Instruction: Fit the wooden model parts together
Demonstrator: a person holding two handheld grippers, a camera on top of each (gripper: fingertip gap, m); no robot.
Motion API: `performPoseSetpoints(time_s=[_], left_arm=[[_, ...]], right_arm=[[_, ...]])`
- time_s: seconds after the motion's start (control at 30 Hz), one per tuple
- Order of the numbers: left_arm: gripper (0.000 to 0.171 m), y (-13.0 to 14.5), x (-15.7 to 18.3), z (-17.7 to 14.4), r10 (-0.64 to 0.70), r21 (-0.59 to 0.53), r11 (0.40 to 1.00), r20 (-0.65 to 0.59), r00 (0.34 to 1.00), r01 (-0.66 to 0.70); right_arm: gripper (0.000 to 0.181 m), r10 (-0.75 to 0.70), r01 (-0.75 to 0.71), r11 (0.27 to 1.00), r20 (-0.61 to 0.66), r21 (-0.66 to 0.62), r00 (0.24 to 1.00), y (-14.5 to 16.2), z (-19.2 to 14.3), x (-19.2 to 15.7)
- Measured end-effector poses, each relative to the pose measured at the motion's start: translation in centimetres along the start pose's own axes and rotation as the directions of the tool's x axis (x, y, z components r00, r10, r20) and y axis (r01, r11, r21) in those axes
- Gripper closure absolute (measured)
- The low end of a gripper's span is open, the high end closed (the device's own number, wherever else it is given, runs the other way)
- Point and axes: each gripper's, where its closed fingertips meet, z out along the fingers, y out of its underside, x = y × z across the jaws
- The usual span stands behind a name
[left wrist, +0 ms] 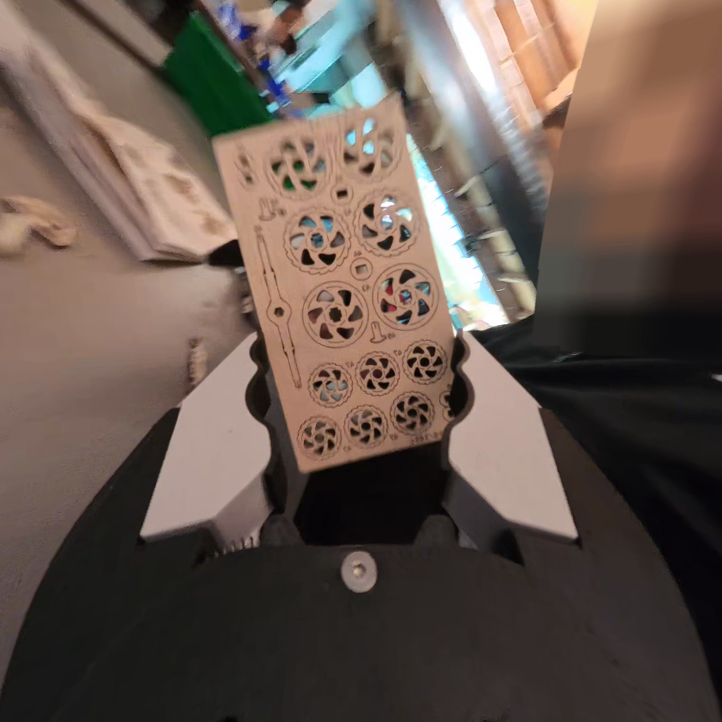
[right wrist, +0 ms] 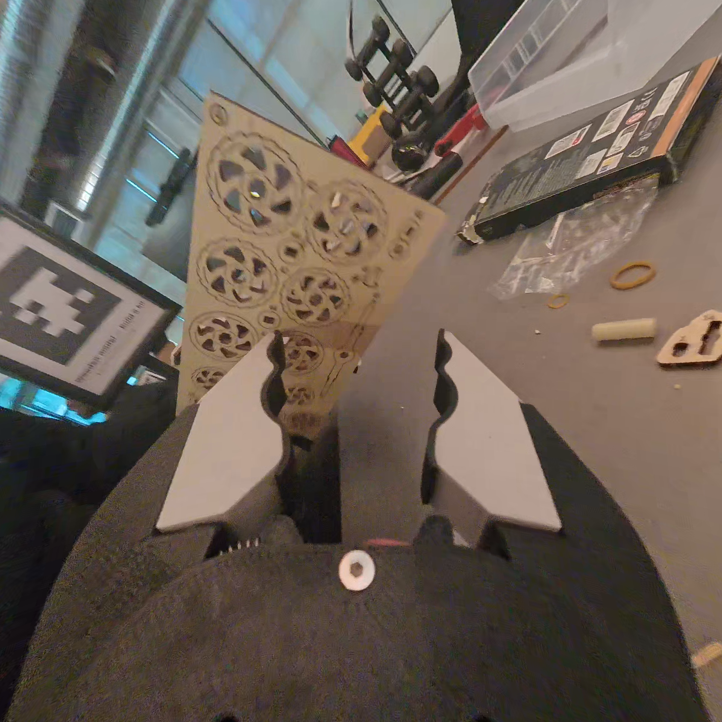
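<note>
The grey tabletop (right wrist: 547, 410) carries the loose clutter: a long black cardboard box (right wrist: 578, 172) lies beside a crumpled clear plastic bag (right wrist: 566, 250), probably the kit's emptied packaging.

Raised off the table is the task's main piece, a flat pale plywood sheet laser-cut with gear wheels (left wrist: 344, 289). It stands nearly upright and slightly tilted, likely so the other tool can reach its face and press a part free. Six large spoked gears fill its upper area, smaller ones crowd the lower edge, and a long slim lever runs down one side; all seem still seated in the sheet.

The left gripper (left wrist: 357, 394) frames the sheet's lower end, though whether its jaws actually pinch it I cannot tell. The right gripper (right wrist: 357, 383) stands spread and empty, just beside the sheet (right wrist: 281, 250).

Smaller items lie well apart on the table: a separated wooden cut-out piece (right wrist: 691, 342), a short cream cylinder (right wrist: 623, 330) and a tan rubber band (right wrist: 632, 274).
</note>
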Motion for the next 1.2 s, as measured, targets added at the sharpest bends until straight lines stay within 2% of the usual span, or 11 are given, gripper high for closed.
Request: performPoseSetpoints(time_s=[0.17,0.2,0.3,0.47,0.63,0.77,0.9,0.93,1.03,1.1,1.2], left_arm=[[0.082,1.5,4.3,2.6,-0.115,-0.021,0.993,-0.341,0.933,0.114],[0.12,1.7,5.4,2.4,-0.129,-0.02,0.991,-0.437,0.89,0.133],[0.127,3.0,5.7,3.1,-0.198,-0.053,0.979,-0.478,0.856,0.196],[0.131,2.7,4.1,3.2,-0.171,-0.001,0.983,-0.39,0.905,0.185],[0.114,2.0,2.8,4.0,-0.1,0.02,0.994,-0.267,0.959,0.109],[0.071,1.3,1.2,4.4,-0.122,0.053,0.99,-0.193,0.974,0.134],[0.056,1.4,1.4,4.6,-0.094,0.04,0.994,-0.18,0.979,0.103],[0.052,0.9,1.4,4.3,-0.095,0.057,0.993,-0.182,0.979,0.107],[0.061,0.1,2.0,3.8,-0.105,0.077,0.989,-0.23,0.968,0.126],[0.067,0.1,1.8,3.9,-0.104,0.097,0.987,-0.212,0.972,0.127],[0.072,0.0,3.0,4.0,-0.175,0.104,0.969,-0.341,0.923,0.223]], right_arm=[[0.101,0.171,-0.204,0.977,0.361,0.056,0.917,-1.4,-0.8,-4.7],[0.09,0.199,-0.227,0.974,0.374,0.03,0.906,-1.0,-0.8,-5.1],[0.114,0.225,-0.247,0.969,0.345,0.022,0.911,-0.3,-1.0,-4.9],[0.119,0.287,-0.303,0.951,0.185,0.064,0.94,0.6,-2.3,-2.7],[0.114,0.245,-0.257,0.962,0.13,0.091,0.961,1.0,-3.2,-2.5],[0.131,0.197,-0.205,0.974,0.081,0.1,0.977,1.0,-3.3,-2.0],[0.146,0.129,-0.135,0.987,0.077,0.083,0.989,1.2,-2.7,-2.6],[0.16,0.086,-0.09,0.993,0.062,0.07,0.994,1.4,-2.5,-2.7],[0.165,0.065,-0.069,0.995,0.062,0.066,0.996,1.6,-2.0,-2.9],[0.152,0.033,-0.035,0.998,0.045,0.051,0.998,1.7,-1.7,-3.0],[0.136,-0.026,0.02,0.996,0.064,0.089,0.998,1.0,-1.6,-4.2]])
